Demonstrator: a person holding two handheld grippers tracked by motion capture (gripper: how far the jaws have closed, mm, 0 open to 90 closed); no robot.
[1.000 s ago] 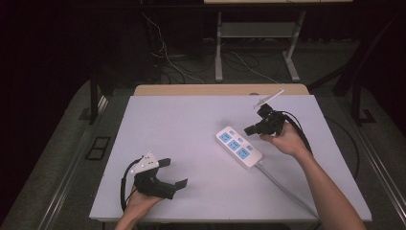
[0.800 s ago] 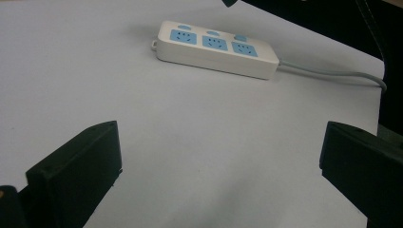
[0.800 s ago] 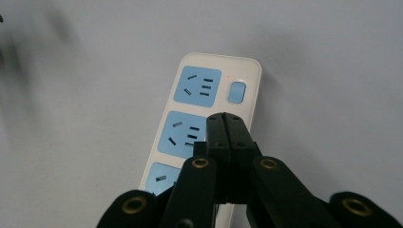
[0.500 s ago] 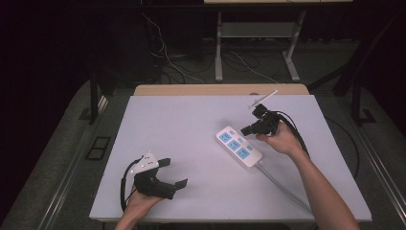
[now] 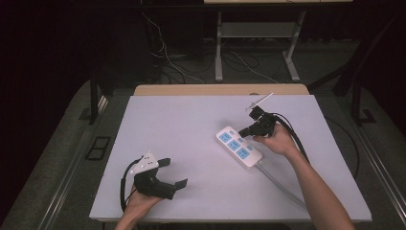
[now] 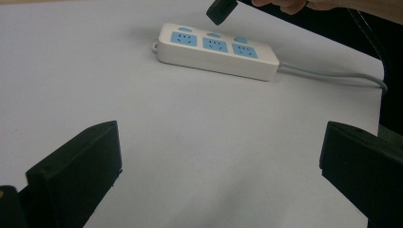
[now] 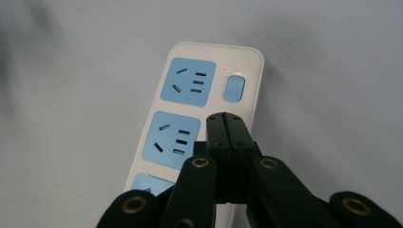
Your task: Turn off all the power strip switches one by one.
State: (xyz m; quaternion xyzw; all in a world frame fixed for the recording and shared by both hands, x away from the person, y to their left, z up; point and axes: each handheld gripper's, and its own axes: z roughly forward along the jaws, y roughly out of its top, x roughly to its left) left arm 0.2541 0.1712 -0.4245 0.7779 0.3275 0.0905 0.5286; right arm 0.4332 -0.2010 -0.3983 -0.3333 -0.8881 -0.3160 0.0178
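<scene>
Fig.: right gripper [image 7: 227,124], jaws pressed together w/ nothing between, hovers over power strip [image 5: 239,146] at table's [image 5: 182,124] right-centre, near its blue switch [image 7: 234,88]; to press well, centre tip on switch, push straight down—contact probably not yet made; left gripper [image 5: 167,173] idle, jaws wide.

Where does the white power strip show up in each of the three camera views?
High view: power strip right of centre, lying diagonally beside the right gripper.
Left gripper view: upper centre, cable running right.
Right gripper view: centre, behind the shut jaws.
Shared landmark: its blue sockets.
</scene>
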